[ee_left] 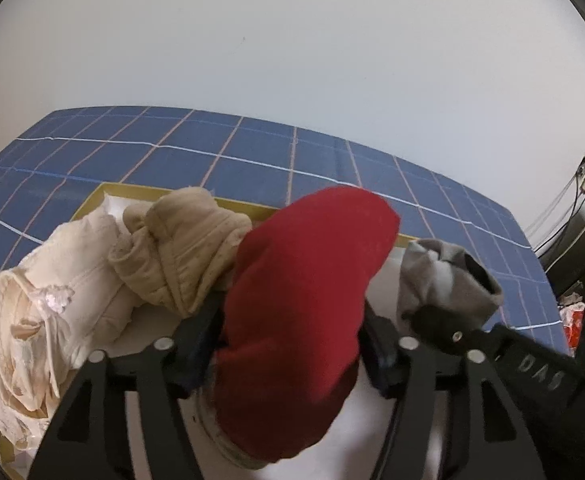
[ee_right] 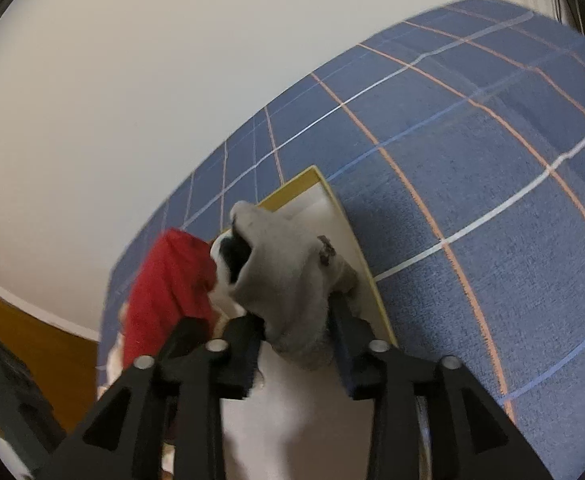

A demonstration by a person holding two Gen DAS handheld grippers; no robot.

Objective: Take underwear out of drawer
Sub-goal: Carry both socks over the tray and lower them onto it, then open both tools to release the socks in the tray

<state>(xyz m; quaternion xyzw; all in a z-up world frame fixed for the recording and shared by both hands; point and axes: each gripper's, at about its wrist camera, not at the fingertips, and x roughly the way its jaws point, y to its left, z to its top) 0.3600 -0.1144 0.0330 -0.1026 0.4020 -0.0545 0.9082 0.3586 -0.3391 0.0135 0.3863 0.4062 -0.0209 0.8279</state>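
The left gripper (ee_left: pixel 292 344) has its jaws spread around the red underwear (ee_left: pixel 304 280), whether pinching I cannot tell; the piece's long axis runs from 6 toward 1 o'clock, over the yellow-rimmed drawer (ee_left: pixel 104 192). The right gripper (ee_right: pixel 296 344) brackets the grey underwear (ee_right: pixel 288 284), pointing to 11 o'clock. Probably both are being lifted clear. Cream garments (ee_left: pixel 72 280) lie at 9 o'clock on the blue checked bed (ee_left: pixel 252 148).

Left gripper (ee_left: pixel 292 320) angled downward, jaws parted around a red garment (ee_left: pixel 304 280); right gripper (ee_right: pixel 296 320) tilted likewise just to its right, black fingers (ee_right: pixel 348 320) flanking a grey garment (ee_right: pixel 292 280)
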